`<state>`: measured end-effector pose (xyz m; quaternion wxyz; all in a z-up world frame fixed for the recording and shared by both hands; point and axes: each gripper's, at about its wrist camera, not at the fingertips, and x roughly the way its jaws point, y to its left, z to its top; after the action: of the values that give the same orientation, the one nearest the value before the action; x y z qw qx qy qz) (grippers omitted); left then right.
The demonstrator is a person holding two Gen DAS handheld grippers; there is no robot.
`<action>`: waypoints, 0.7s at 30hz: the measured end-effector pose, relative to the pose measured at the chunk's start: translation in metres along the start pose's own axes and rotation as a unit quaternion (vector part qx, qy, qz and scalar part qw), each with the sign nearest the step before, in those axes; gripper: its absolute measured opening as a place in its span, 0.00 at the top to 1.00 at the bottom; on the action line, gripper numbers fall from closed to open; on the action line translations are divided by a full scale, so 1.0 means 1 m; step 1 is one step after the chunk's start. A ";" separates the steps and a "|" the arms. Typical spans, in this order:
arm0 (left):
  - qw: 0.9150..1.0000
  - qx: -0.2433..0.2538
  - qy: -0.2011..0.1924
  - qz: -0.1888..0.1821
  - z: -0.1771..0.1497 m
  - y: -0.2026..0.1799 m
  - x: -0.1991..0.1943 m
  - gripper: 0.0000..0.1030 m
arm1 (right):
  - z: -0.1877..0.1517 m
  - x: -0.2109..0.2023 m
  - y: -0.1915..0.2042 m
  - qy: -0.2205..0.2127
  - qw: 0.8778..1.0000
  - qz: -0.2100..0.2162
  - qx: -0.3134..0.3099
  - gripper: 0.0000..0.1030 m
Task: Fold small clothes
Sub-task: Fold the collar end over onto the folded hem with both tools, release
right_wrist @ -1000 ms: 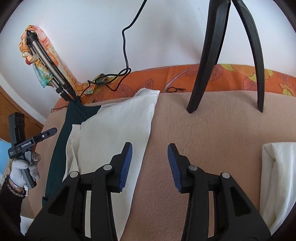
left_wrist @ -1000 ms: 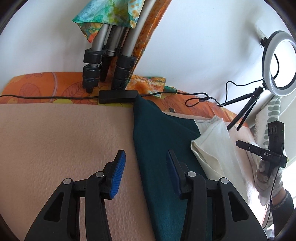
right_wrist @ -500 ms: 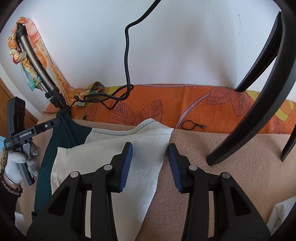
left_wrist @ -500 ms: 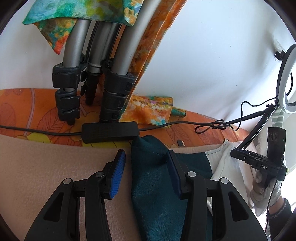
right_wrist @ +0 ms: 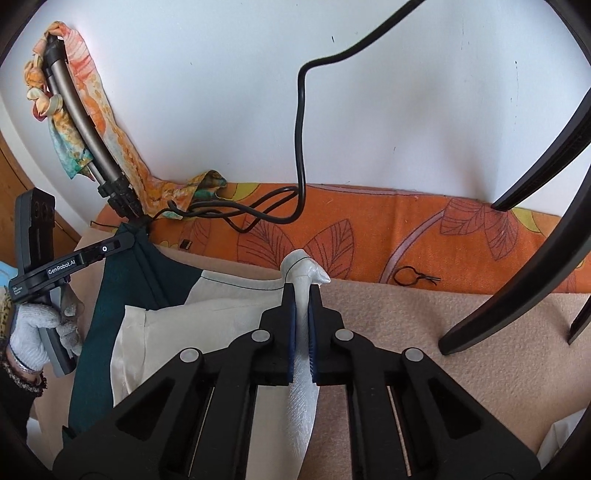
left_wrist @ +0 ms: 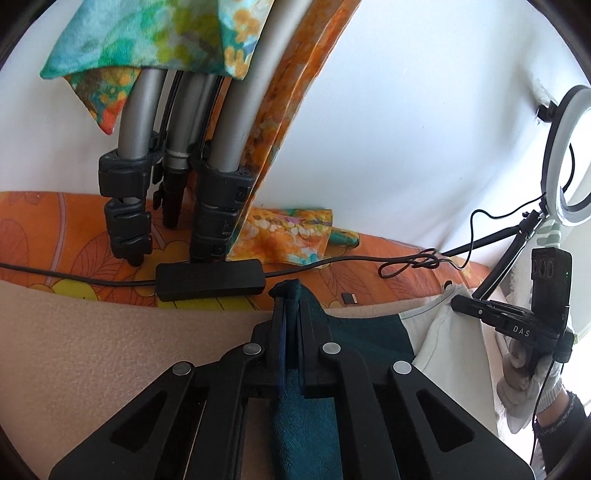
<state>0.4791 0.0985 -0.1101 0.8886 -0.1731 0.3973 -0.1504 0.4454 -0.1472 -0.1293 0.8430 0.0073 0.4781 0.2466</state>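
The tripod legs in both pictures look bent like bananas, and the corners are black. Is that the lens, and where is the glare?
Likely the lens. Left wrist view: the fisheye bows the silver tripod legs, the corners go black, and the ring light blows out to white at the right edge. Right wrist view: the black tripod legs curve likewise; light is soft and even, with faint shadows on the wall.

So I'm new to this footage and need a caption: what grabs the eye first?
Both black grippers are clamped on one two-tone garment on the beige blanket: the left gripper pinches its dark teal corner, the right gripper its cream-white corner. Behind, grey tripod legs draped in a colourful floral scarf.
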 end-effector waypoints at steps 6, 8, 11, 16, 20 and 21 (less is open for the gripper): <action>0.999 0.019 -0.022 -0.021 0.005 -0.017 -0.036 0.98 | 0.005 -0.027 0.011 -0.021 1.000 0.020 -0.005 0.94; 0.999 0.025 -0.027 -0.025 0.005 -0.023 -0.050 0.98 | 0.005 -0.039 0.015 -0.028 0.999 0.029 -0.006 0.94; 0.999 0.031 -0.029 -0.032 0.001 -0.037 -0.068 0.98 | 0.002 -0.061 0.022 -0.037 0.998 0.039 -0.009 0.94; 0.998 0.038 -0.037 -0.038 -0.014 -0.057 -0.108 0.98 | -0.013 -0.104 0.042 -0.053 0.997 0.054 -0.023 0.94; 0.998 0.046 -0.035 -0.037 -0.030 -0.070 -0.133 0.98 | -0.033 -0.138 0.056 -0.055 0.996 0.057 -0.030 0.94; 0.998 0.047 -0.035 -0.038 -0.035 -0.073 -0.139 0.98 | -0.038 -0.145 0.060 -0.054 0.996 0.057 -0.030 0.94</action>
<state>0.3545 0.0831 -0.0097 0.9029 -0.1509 0.3513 -0.1966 0.3291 -0.1647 -0.0192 0.8520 0.0225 0.4227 0.3082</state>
